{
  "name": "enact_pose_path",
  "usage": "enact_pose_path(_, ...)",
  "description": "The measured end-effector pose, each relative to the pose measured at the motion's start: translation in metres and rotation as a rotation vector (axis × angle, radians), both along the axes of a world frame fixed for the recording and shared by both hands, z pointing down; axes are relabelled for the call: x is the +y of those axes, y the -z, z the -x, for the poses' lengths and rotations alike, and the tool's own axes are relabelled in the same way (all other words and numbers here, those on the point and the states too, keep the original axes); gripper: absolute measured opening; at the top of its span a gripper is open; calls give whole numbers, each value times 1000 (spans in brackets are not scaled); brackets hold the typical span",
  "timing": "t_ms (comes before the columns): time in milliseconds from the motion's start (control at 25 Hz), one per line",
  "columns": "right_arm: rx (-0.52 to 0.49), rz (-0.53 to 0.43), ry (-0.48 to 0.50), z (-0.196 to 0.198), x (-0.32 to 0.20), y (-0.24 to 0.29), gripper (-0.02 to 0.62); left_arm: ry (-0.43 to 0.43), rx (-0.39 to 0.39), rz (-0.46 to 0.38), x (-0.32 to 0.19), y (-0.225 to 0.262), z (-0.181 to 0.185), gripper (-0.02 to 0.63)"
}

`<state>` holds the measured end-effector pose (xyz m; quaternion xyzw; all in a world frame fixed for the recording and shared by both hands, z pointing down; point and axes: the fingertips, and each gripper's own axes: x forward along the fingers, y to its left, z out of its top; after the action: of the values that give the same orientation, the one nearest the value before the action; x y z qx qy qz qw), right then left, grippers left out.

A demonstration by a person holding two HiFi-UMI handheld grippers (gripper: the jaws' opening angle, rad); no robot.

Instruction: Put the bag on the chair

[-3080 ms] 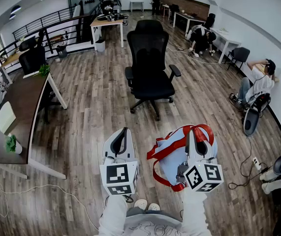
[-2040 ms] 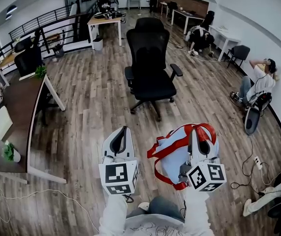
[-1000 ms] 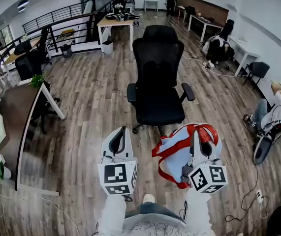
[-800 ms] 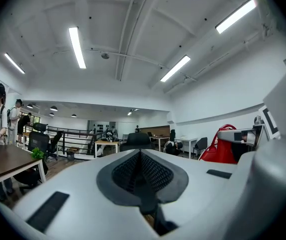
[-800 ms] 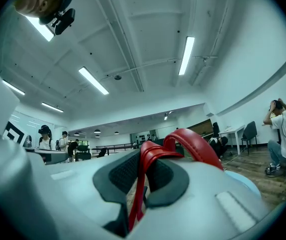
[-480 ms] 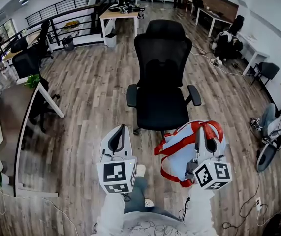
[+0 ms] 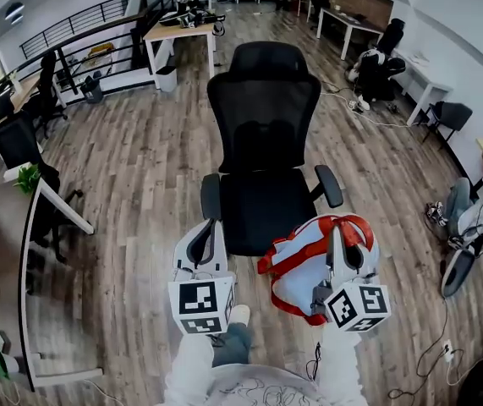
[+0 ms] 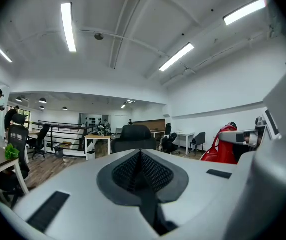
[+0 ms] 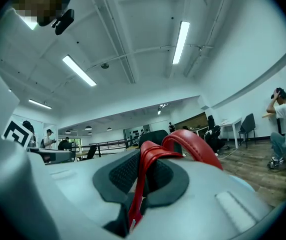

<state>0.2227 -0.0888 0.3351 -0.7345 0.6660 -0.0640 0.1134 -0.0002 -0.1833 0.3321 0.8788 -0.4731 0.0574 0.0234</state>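
A black office chair (image 7: 262, 155) stands right in front of me, its seat (image 7: 260, 205) just beyond both grippers. My right gripper (image 7: 345, 249) is shut on the red handles (image 9: 155, 159) of a light blue bag (image 7: 304, 265), which hangs in the air at the seat's near right corner. In the right gripper view the red straps run between the closed jaws. My left gripper (image 7: 206, 242) is shut with nothing in it and hovers at the seat's near left edge. The chair's backrest top (image 8: 134, 133) shows over it in the left gripper view.
A dark desk (image 7: 8, 227) with a plant (image 7: 28, 177) stands at the left. Further desks (image 7: 182, 30) and a railing are at the back. A person (image 7: 478, 214) sits on the floor at the right, near cables and a power strip. Wooden floor lies around the chair.
The chair has come much closer and now sits directly ahead of the grippers. Both grippers keep their hold and pose, the bag still hanging from the right one.
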Motion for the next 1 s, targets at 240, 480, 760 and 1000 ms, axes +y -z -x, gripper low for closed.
enact_pose_path(240,1,-12,-35,-19,-81,4,29,-32,-7,1,-93,4,-16,6)
enact_pose_path(480,40,-6,-52,-44,-146,7,31,-45,-12,15,-158,-3,-34,6)
enact_pose_path(760,50,47,-17,-54,-208,-10,31,-30,-17,48,-209,-20,-46,6)
enact_pose_path(1000,26,105,31,-67,-254,-44,29,5,-41,93,-247,-49,-62,6)
